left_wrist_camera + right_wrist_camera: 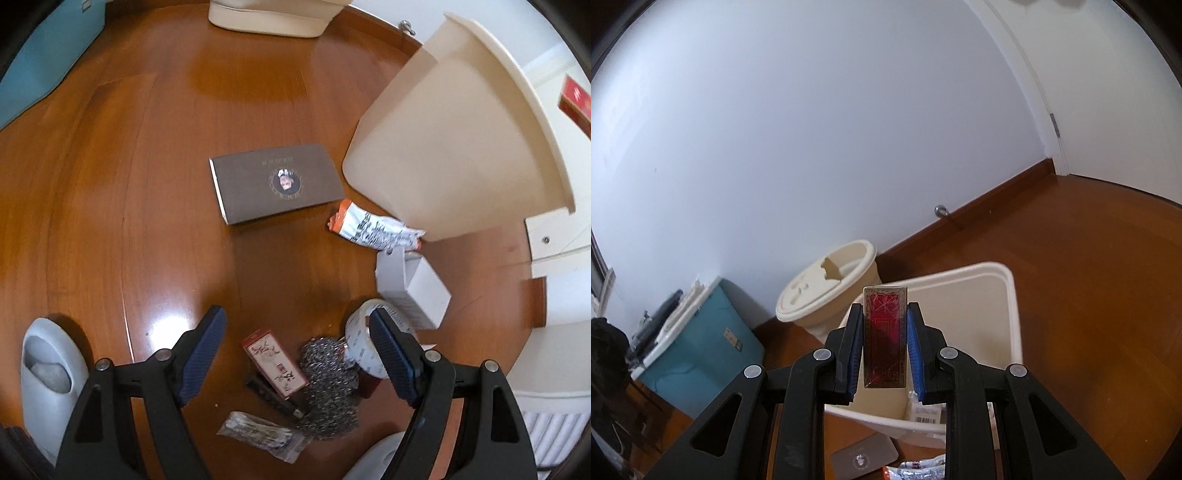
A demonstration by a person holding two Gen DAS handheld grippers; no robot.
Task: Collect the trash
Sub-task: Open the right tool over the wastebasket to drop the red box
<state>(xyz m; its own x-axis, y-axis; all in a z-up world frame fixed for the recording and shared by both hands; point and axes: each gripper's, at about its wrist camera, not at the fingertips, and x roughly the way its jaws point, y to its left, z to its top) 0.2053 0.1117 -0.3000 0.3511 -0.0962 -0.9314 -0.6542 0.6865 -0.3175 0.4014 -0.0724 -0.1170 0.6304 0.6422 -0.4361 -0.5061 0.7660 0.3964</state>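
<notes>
My right gripper (885,315) is shut on a red box with gold trim (885,332) and holds it above the open cream trash bin (1004,284). The bin also shows in the left wrist view (461,147). My left gripper (297,321) is open and empty above floor litter: a small red and white box (275,362), a steel scrubber (328,384), a tape roll (364,343), a white carton (417,291), a crumpled wrapper (373,225), a clear plastic packet (262,435) and a flat brown box (277,182).
A round cream lidded bucket (827,291) stands by the wall behind the bin. A teal storage box (701,350) sits to the left. A grey slipper (48,369) lies at the left on the wooden floor (110,221).
</notes>
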